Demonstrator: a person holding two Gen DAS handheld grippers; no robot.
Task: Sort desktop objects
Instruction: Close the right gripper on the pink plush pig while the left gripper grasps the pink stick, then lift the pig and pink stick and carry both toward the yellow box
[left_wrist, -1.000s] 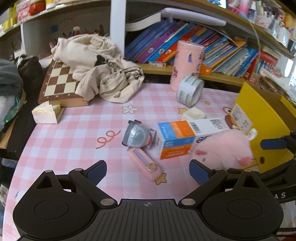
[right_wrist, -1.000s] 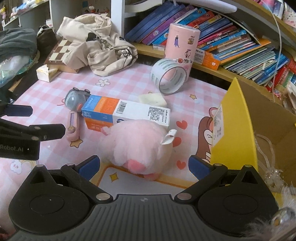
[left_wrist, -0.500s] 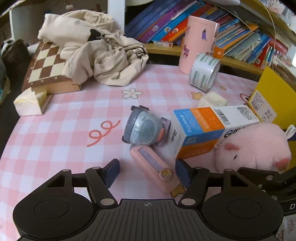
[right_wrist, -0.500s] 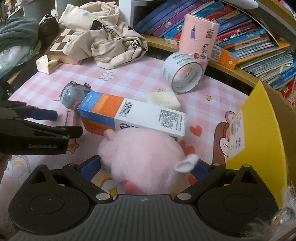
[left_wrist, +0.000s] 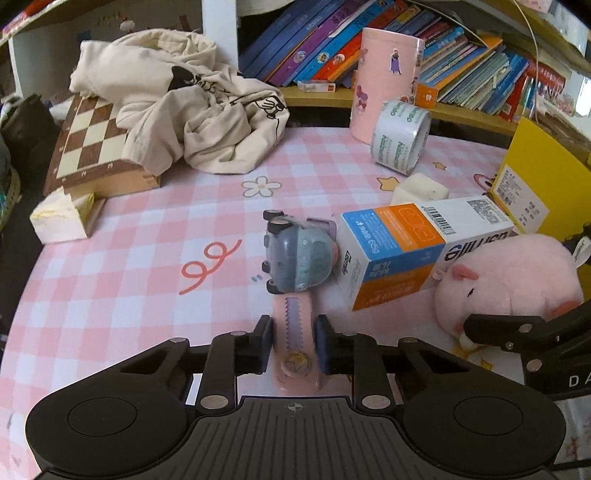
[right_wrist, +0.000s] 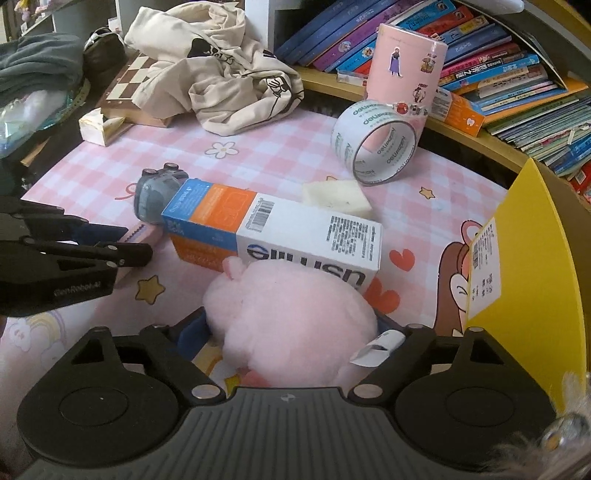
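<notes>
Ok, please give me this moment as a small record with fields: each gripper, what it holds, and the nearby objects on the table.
left gripper: fingers closed around the flat pink utility knife, which lies on the pink checked tablecloth
right gripper: fingers closed around the round pink plush pig
beside knife tip: grey-blue toy car
behind pig: long blue, orange and white carton
farther back: clear tape roll, white foam block
right edge: yellow cardboard box
</notes>
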